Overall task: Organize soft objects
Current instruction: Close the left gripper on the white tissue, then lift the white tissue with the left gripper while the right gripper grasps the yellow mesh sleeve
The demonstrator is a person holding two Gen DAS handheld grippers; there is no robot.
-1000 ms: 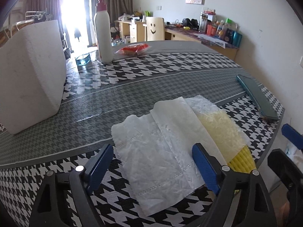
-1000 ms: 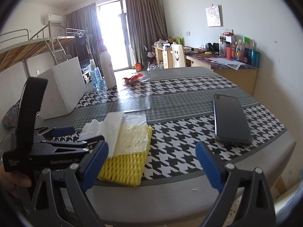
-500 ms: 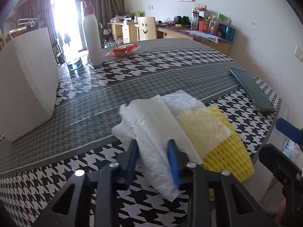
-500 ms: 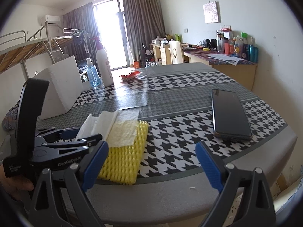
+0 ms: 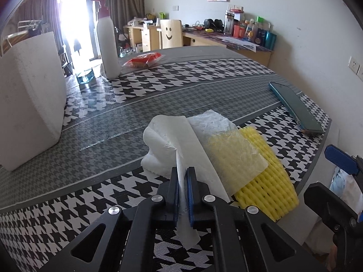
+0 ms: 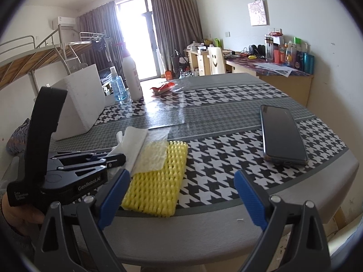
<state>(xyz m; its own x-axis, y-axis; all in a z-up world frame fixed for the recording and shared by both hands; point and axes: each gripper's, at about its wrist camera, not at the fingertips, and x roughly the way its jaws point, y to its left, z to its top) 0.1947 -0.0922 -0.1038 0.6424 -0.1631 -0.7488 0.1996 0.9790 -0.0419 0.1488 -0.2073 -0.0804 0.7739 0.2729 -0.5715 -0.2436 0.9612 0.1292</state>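
Left wrist view: left gripper [image 5: 182, 189] pinches the tissue [image 5: 179, 140], which hides part of the foam net [image 5: 267, 181]. Right gripper [image 6: 181, 197] gapes empty, its base cut off.

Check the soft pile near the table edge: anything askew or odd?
Yes. The white tissue is bunched and folded over itself, pinched in the shut left gripper. The thin sheet lies skewed across the yellow foam net, whose near end reaches the table edge band.
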